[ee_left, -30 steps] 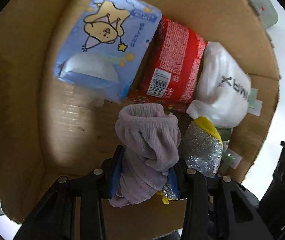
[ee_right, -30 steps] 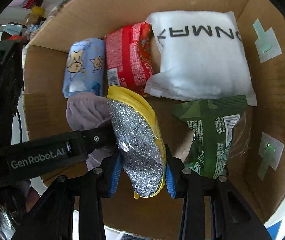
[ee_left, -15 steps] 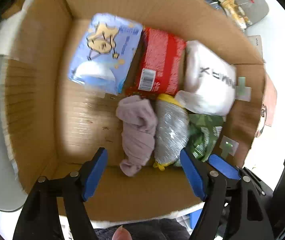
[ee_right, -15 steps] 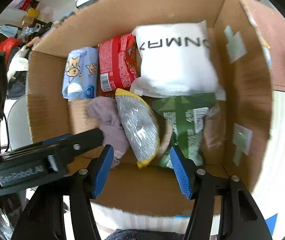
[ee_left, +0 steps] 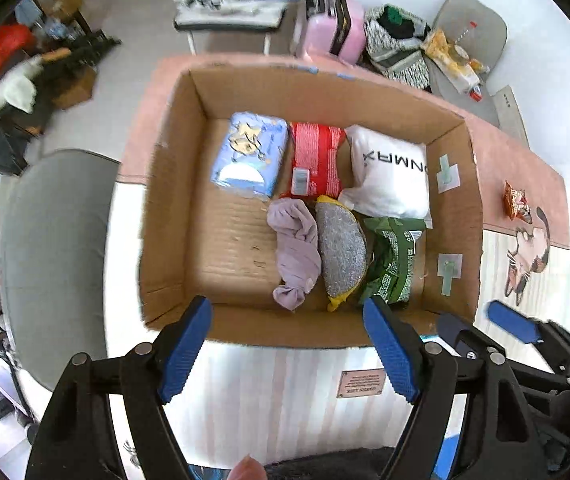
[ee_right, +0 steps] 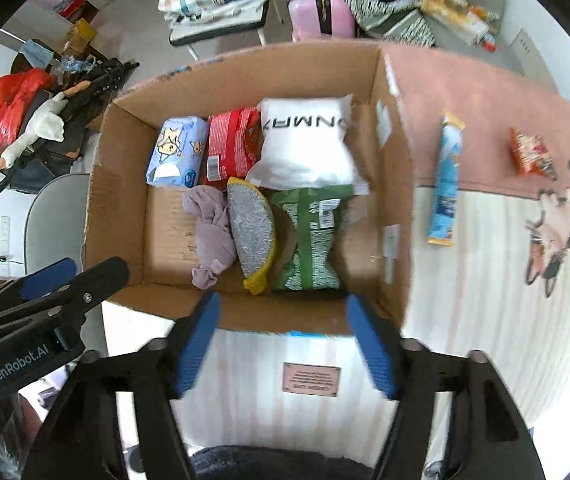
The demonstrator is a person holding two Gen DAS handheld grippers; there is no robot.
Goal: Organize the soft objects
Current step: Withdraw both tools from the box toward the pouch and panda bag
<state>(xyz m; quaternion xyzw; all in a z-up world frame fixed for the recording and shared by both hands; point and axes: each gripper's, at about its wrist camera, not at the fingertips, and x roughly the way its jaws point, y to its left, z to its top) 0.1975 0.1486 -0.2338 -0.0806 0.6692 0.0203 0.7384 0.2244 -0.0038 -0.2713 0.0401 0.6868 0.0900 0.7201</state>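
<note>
An open cardboard box [ee_left: 173,216] [ee_right: 393,184] holds a blue tissue pack [ee_left: 249,154] [ee_right: 177,152], a red pack [ee_left: 315,160] [ee_right: 231,146], a white bag [ee_left: 391,176] [ee_right: 307,150], a green pouch [ee_left: 393,264] [ee_right: 311,240], a purple cloth [ee_left: 295,252] [ee_right: 211,232] and a silver-and-yellow sponge [ee_left: 341,254] [ee_right: 251,236]. My left gripper [ee_left: 291,352] is open and empty above the box's near edge. My right gripper [ee_right: 283,344] is open and empty, also above the near edge. Each gripper shows in the other's view: the right [ee_left: 509,326], the left [ee_right: 51,280].
On the table right of the box lie a blue-and-orange snack packet [ee_right: 445,184] and a red snack packet [ee_left: 517,204] [ee_right: 533,156]. A grey chair [ee_left: 53,264] stands to the left. Behind the table are a pink suitcase [ee_left: 333,24], bags and bedding.
Both grippers let go: the left released the purple cloth, the right the sponge. Both then opened wide and pulled back and up out of the box.
</note>
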